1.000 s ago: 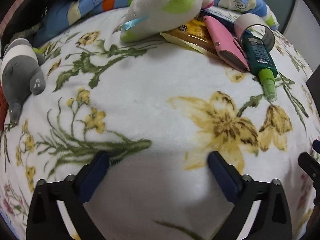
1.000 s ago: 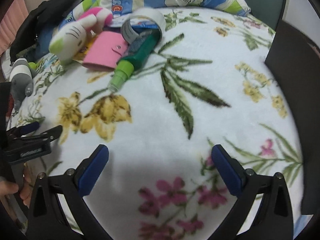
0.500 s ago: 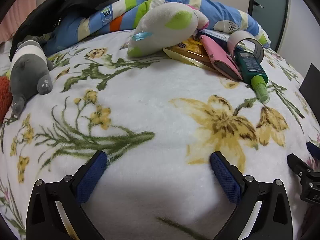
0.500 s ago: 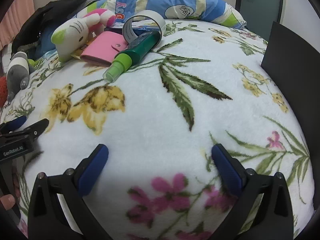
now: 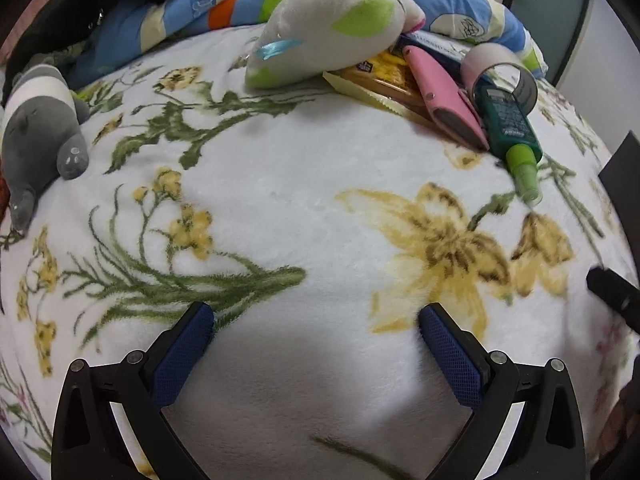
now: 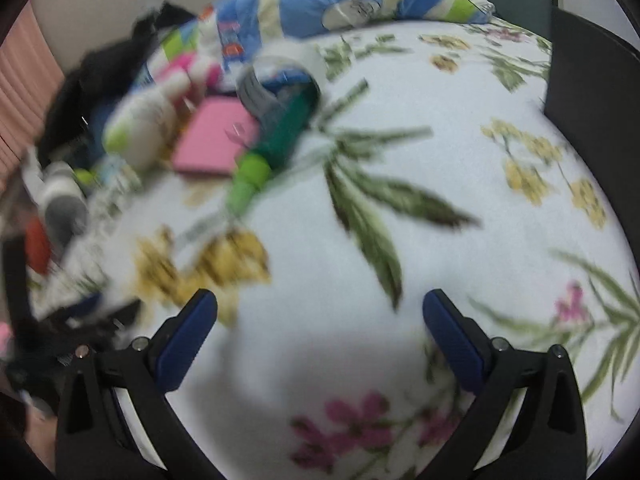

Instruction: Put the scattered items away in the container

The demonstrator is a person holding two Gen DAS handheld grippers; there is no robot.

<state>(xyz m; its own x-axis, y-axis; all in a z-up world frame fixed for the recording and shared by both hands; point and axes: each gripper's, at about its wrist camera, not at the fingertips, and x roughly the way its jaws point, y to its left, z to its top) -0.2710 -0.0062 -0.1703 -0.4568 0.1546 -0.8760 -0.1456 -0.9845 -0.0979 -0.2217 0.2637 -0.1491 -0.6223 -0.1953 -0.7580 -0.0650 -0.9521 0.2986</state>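
**Both grippers empty, the pile still waiting on the bed**

A white plush blanket printed with yellow flowers and green leaves covers the bed, with a blue striped pillow along its far edge. The scattered items lie in one cluster near that pillow: a soft white plush toy with lime-green patches, a flat yellow crinkly snack packet partly under it, a pink snap-closure wallet, a dark green spray bottle with a lime-green cap and a grey ring of tape leaning over the bottle's upper end. A grey and white plush animal lies well apart at the left edge. A dark flat-walled container stands at the blanket's right side.

The left gripper hovers over bare blanket with its jaws spread wide and nothing between them; the right gripper is likewise wide and empty, its view blurred.

The step in hand appears to be the reach toward the cluster. The bottle looks the easiest first pick: rigid, round, lying free at the cluster's near edge. Closing across its body rather than the tapered cap should stop it rolling on the soft pile. The tape ring rests against it and may tumble when the bottle is lifted.
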